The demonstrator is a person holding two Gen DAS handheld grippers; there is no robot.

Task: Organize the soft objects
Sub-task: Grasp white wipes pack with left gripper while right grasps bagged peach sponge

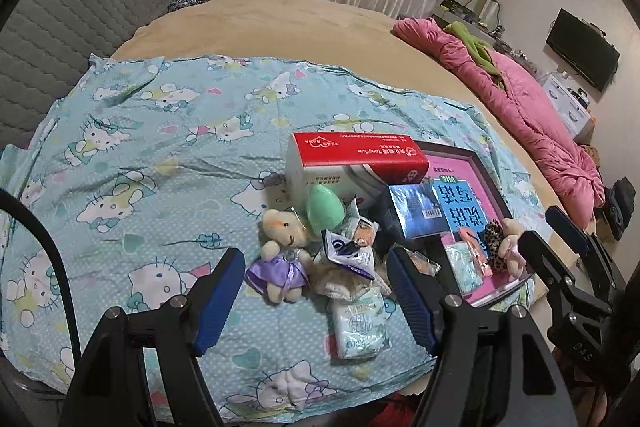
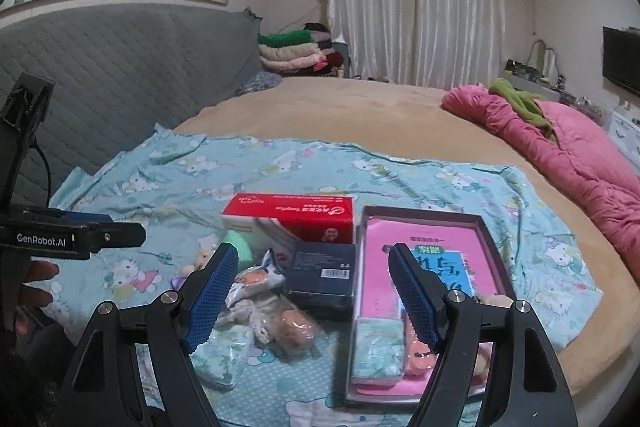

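Soft pile: I see the teddy bear (image 1: 282, 254), green sponge (image 1: 323, 211) and tissue pack (image 1: 360, 323) heaped on the cartoon sheet (image 1: 132, 147), left of the tray (image 2: 486, 227).
Left gripper (image 1: 316, 297): gaping, empty, over the pile.
Right gripper (image 2: 312, 297): gaping, empty.
Far: red box (image 1: 352, 155).

The left gripper (image 1: 320, 301) hovers with jaws apart over a cartoon-cat sheet (image 1: 140, 147). Below lie a teddy bear (image 1: 282, 255) in purple, a tissue pack (image 1: 360, 327) and a red-topped box (image 1: 352, 167).
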